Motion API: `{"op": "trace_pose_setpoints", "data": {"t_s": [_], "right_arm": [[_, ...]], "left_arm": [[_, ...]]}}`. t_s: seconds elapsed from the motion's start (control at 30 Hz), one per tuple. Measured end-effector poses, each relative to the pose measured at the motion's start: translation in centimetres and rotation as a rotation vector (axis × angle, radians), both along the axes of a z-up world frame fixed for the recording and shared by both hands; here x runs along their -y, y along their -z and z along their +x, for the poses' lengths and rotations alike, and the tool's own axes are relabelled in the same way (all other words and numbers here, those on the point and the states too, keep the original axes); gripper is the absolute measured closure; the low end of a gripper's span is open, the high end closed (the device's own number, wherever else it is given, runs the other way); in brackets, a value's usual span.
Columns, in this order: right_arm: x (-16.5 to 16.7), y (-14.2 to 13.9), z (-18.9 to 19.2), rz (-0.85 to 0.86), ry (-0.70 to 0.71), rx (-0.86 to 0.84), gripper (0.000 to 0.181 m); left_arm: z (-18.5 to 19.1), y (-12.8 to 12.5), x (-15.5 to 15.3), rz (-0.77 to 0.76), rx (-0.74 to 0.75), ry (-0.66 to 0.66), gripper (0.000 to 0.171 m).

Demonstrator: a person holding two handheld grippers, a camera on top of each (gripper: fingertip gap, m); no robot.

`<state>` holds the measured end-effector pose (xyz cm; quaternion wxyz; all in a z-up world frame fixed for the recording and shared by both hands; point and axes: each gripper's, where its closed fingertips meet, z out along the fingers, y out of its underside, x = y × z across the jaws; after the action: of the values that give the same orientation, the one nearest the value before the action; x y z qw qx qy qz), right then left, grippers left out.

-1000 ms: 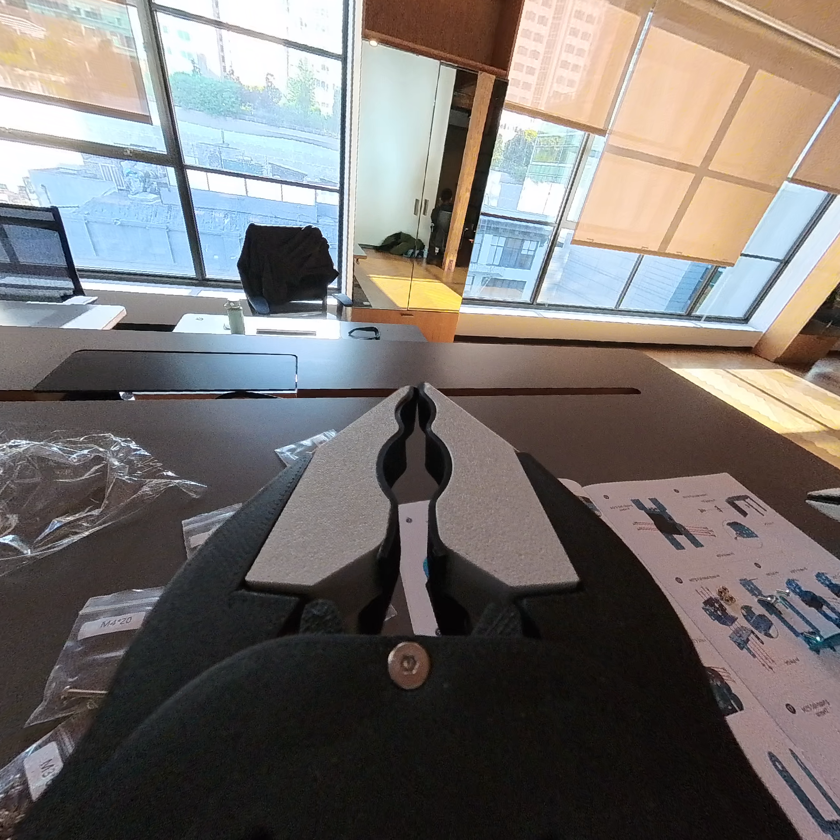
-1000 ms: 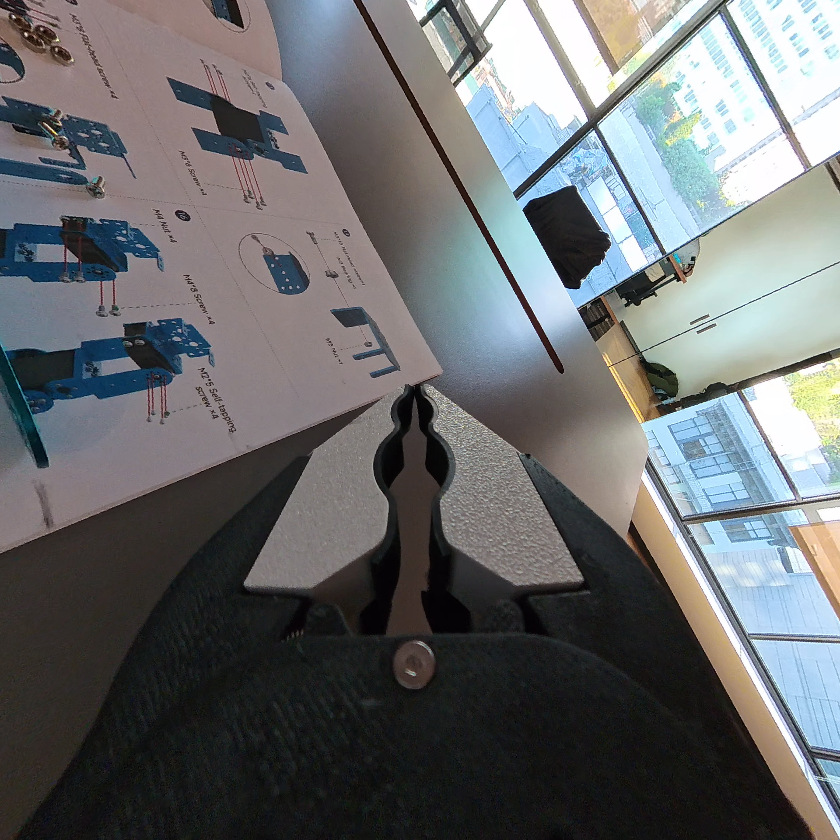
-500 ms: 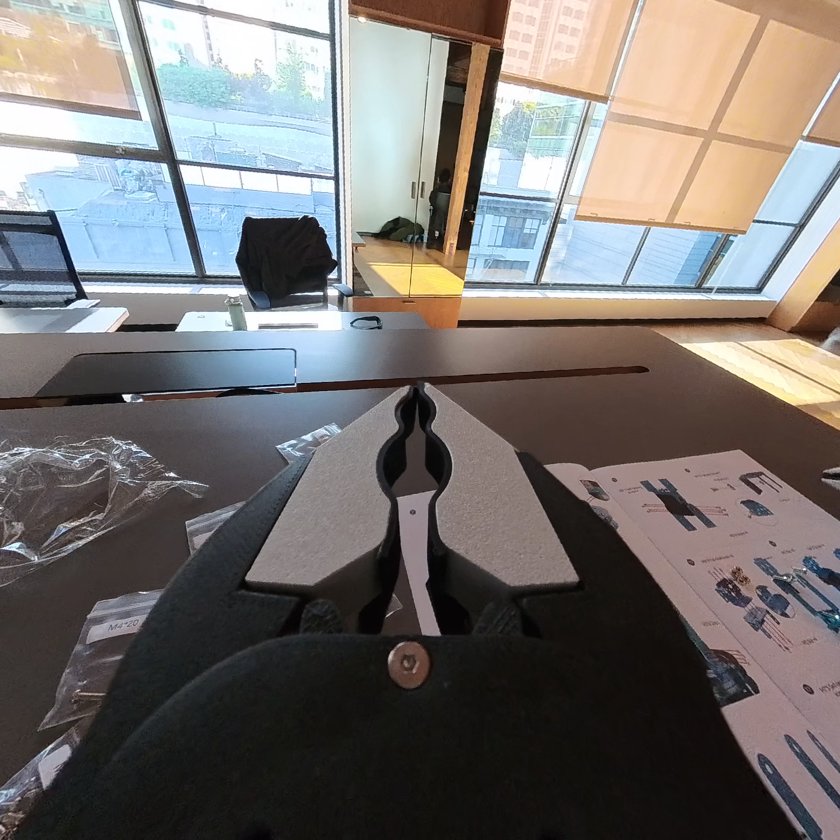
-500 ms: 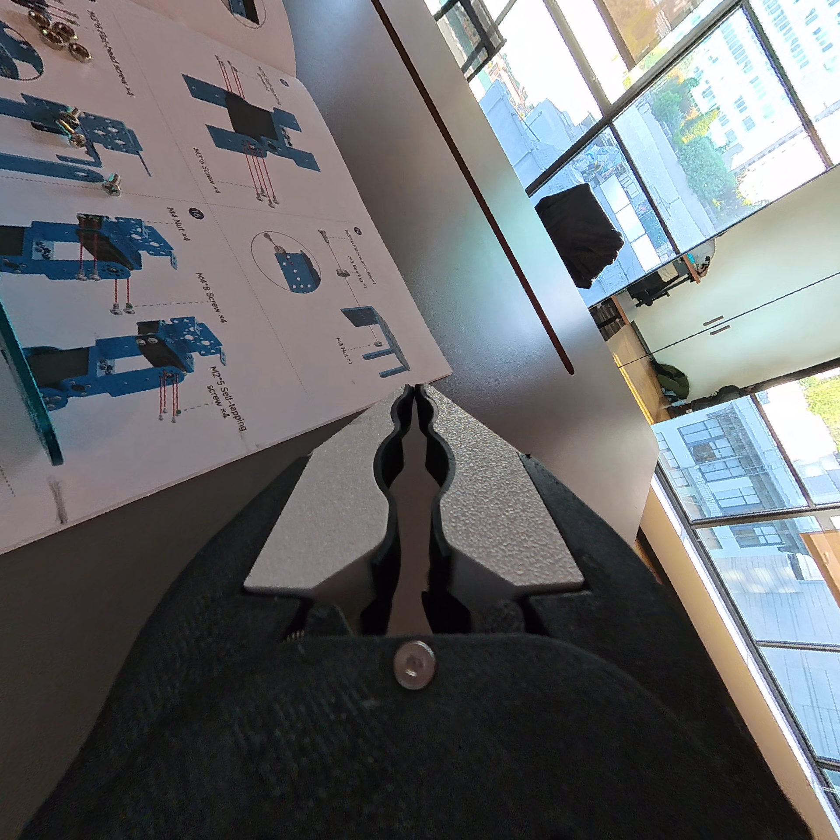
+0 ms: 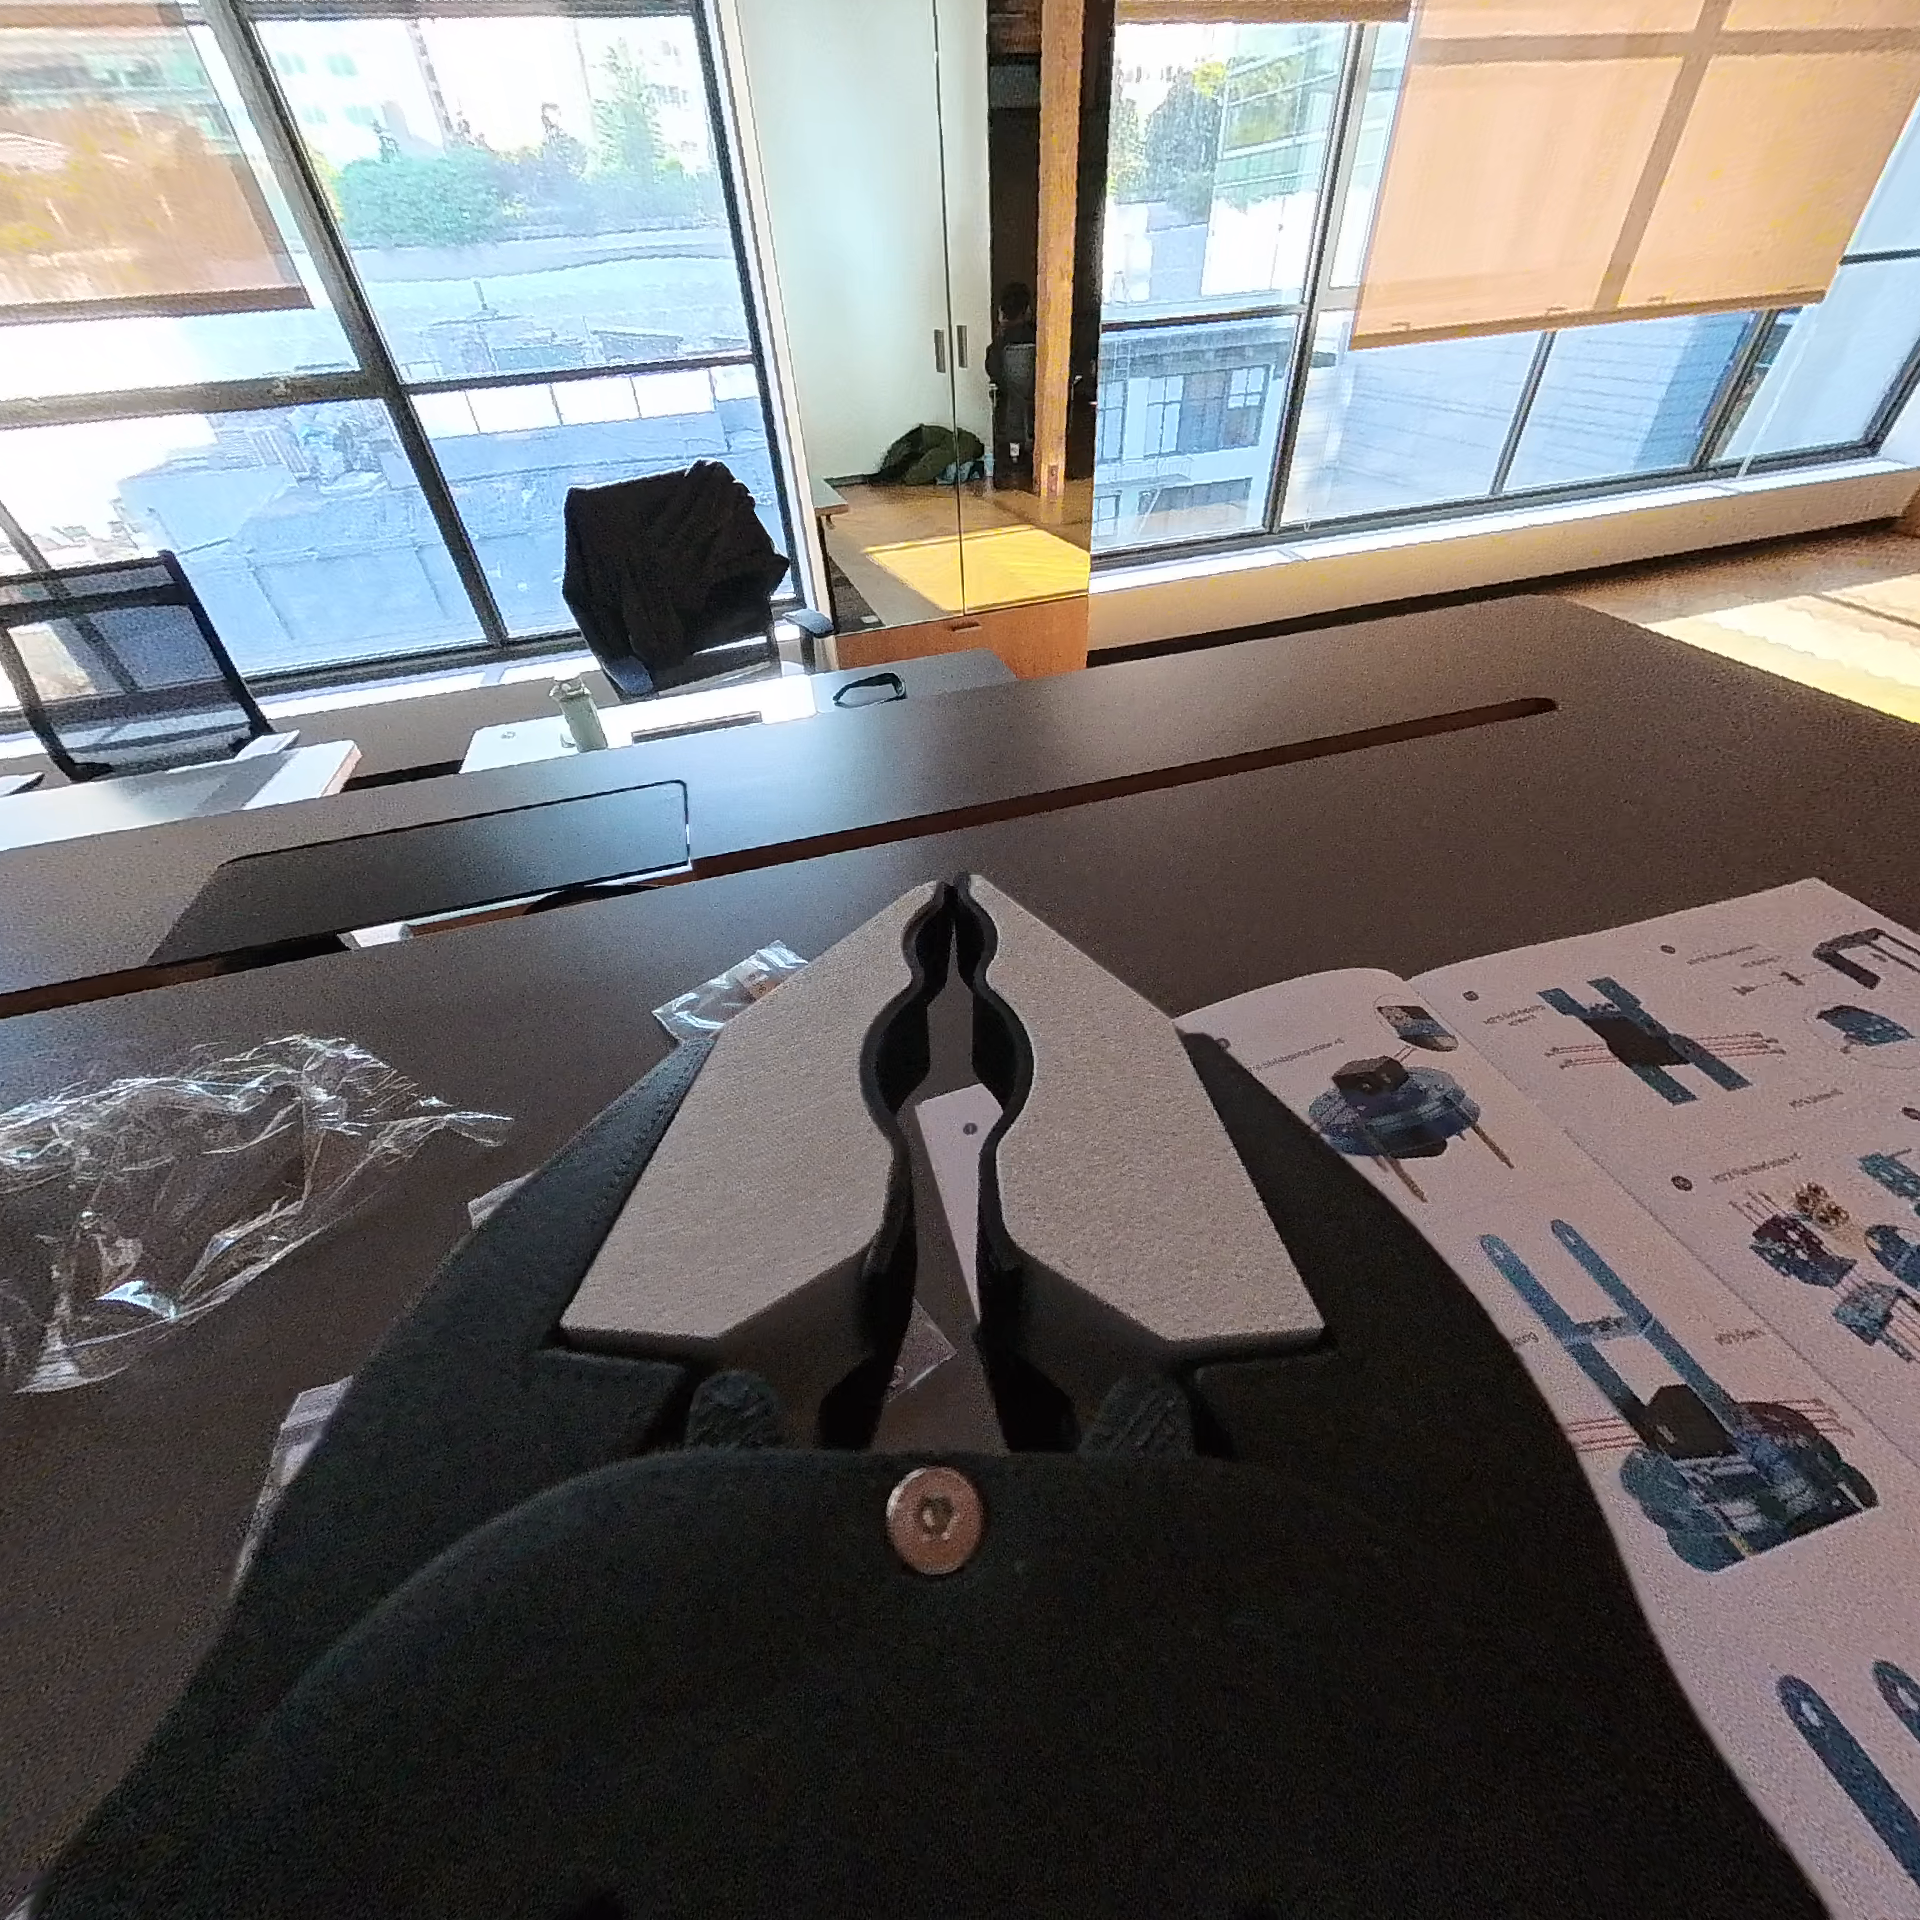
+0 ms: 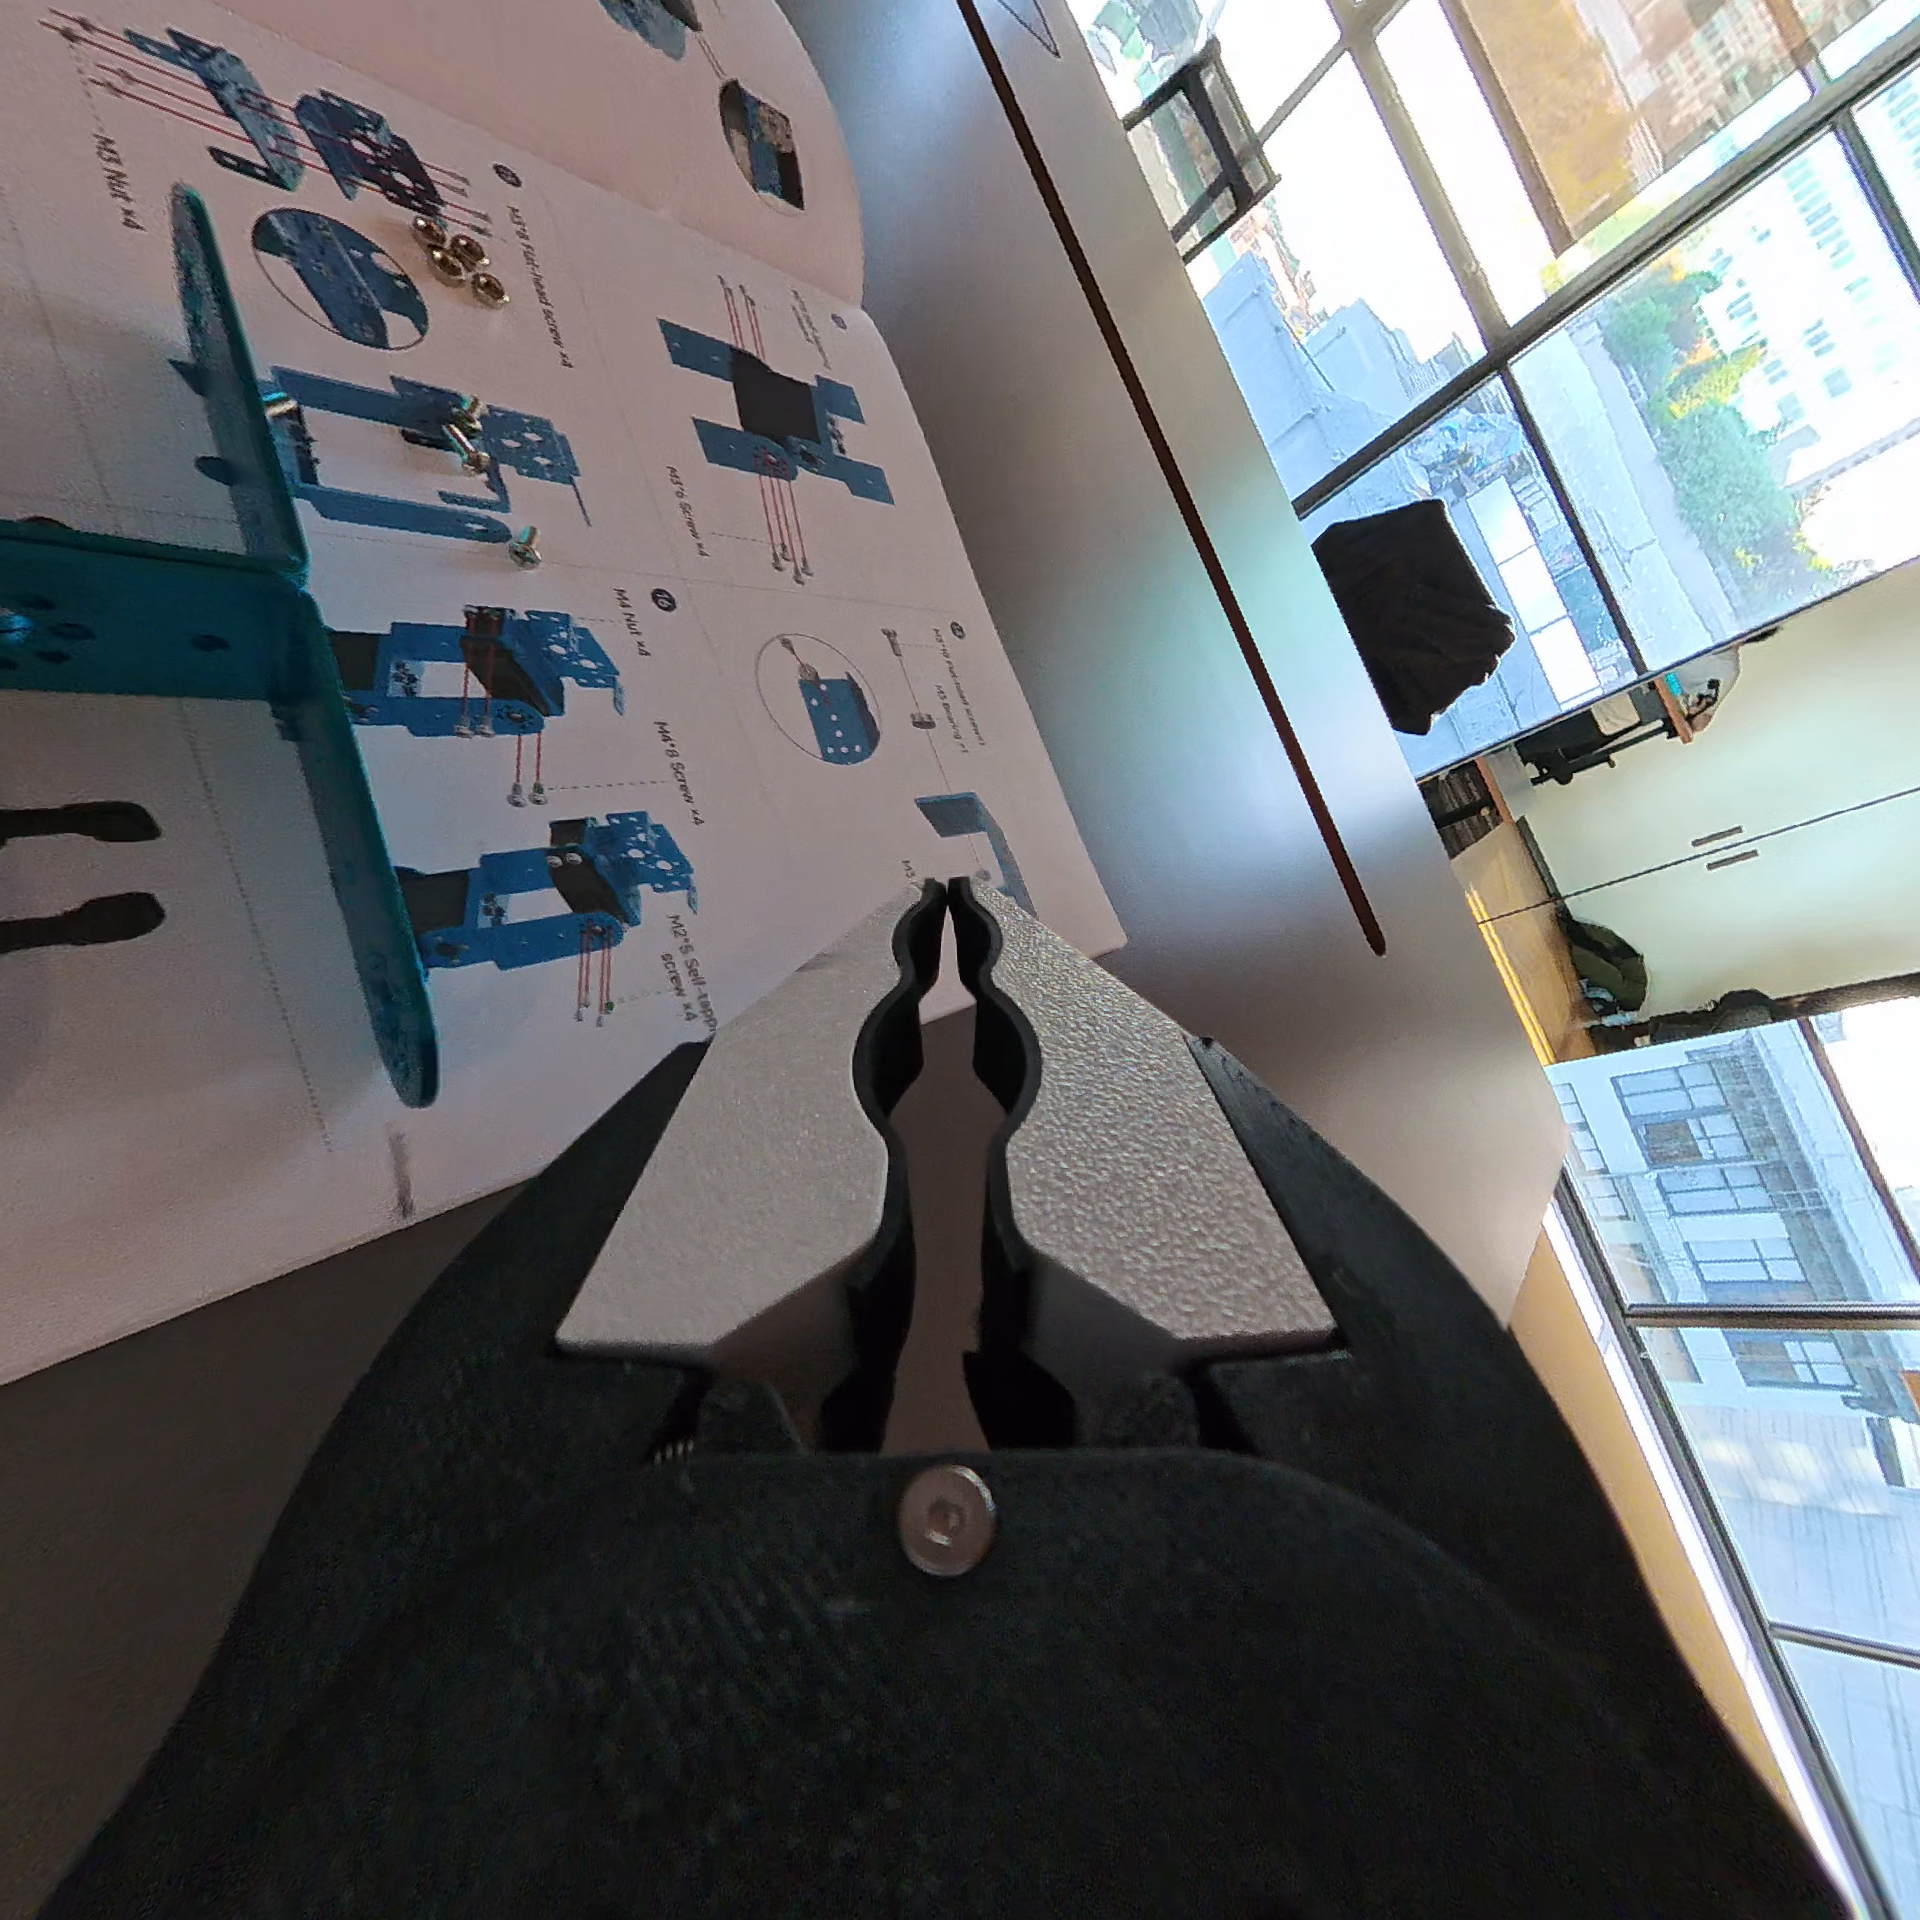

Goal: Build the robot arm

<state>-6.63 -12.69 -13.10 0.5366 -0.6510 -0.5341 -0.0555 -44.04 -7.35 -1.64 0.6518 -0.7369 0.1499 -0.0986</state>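
Observation:
My left gripper [image 5: 953, 891] is shut and empty, held above a dark table [image 5: 1351, 831] at the left edge of an open instruction booklet [image 5: 1662, 1195]. My right gripper [image 6: 948, 886] is shut and empty, rolled sideways, its tips over the booklet's [image 6: 727, 623] near corner. A teal metal bracket [image 6: 260, 623] stands on the booklet to the left of the right gripper. Several brass nuts [image 6: 452, 249] and loose screws [image 6: 468, 436] lie on the page beyond it.
A crumpled clear plastic wrap [image 5: 187, 1164] and small zip bags of hardware [image 5: 727, 987] lie on the table left of the left gripper. A cable slot [image 5: 1143, 779] runs across the table. Office chairs [image 5: 675, 582] and large windows stand beyond. Across from one pair of fingers to the other is roughly 40 centimetres. The crumpled clear plastic wrap [image 5: 187, 1164] is about 30 centimetres from my left fingertips.
The left gripper has swung left, so the booklet now sits further right in its view. The right gripper has moved in over the booklet; the teal bracket and the nuts show closer.

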Motion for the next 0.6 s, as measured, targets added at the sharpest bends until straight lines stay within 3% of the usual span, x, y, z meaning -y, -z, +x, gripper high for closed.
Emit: {"op": "trace_pose_setpoints", "data": {"t_s": [0.37,0.6], "right_arm": [[1.0,0.1,-0.4,0.063,-0.039,0.149,0.180],[0.9,-0.3,0.7,0.026,-0.027,0.081,0.180]], "left_arm": [[-0.4,0.2,-0.1,0.009,-0.027,-0.025,0.171],[1.4,0.3,0.4,-0.005,-0.047,0.024,0.171]]}}
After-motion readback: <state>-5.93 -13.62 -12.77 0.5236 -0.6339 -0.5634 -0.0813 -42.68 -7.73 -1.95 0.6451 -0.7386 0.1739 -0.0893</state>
